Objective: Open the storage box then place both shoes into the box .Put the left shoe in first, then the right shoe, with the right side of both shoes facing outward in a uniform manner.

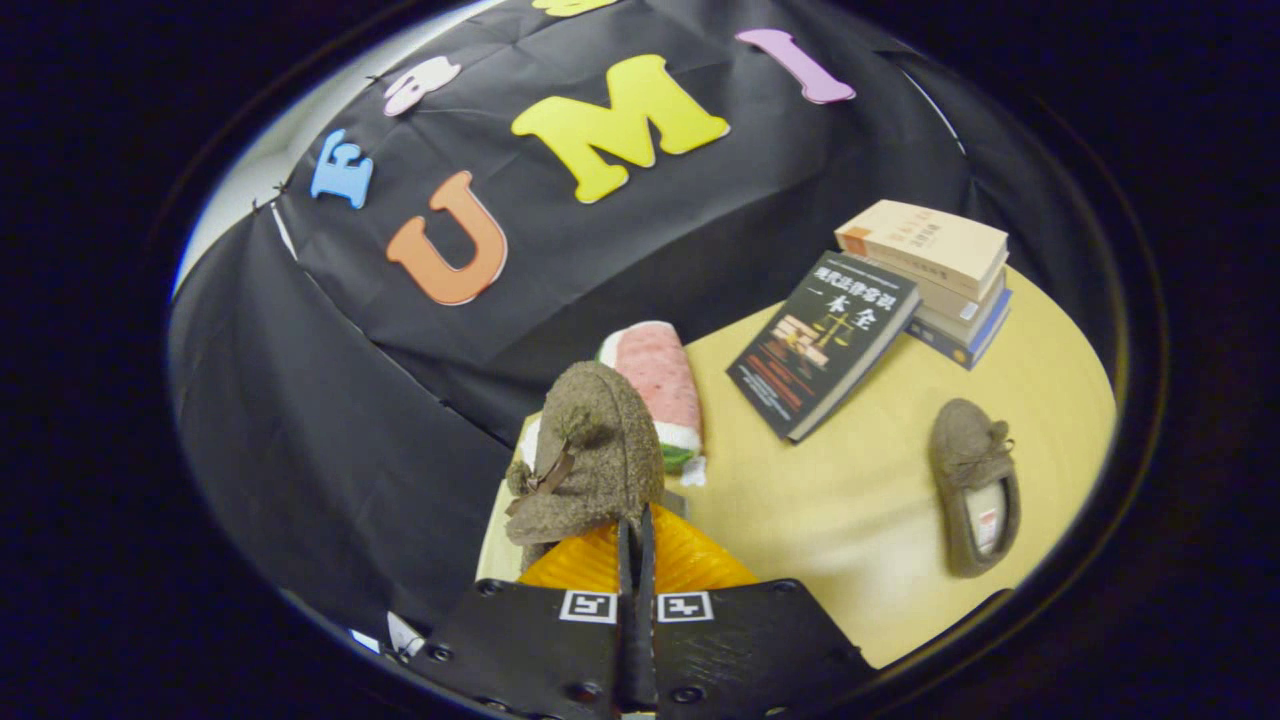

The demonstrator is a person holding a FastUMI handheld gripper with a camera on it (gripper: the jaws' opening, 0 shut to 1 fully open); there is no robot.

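My gripper is shut on a brown fuzzy shoe, pinching it with both fingers pressed close together. The shoe is lifted above the table's near corner, toe pointing away from me, its small bow on the left side. An orange ribbed surface, apparently the shoe's sole, shows right around the fingers. The second brown shoe lies on the yellow table well to the right of the fingers, opening upward, toe pointing away.
A watermelon-patterned soft object lies just beyond the held shoe at the table's back edge. A dark book leans against a stack of books at the back right. The black cloth wall rises behind.
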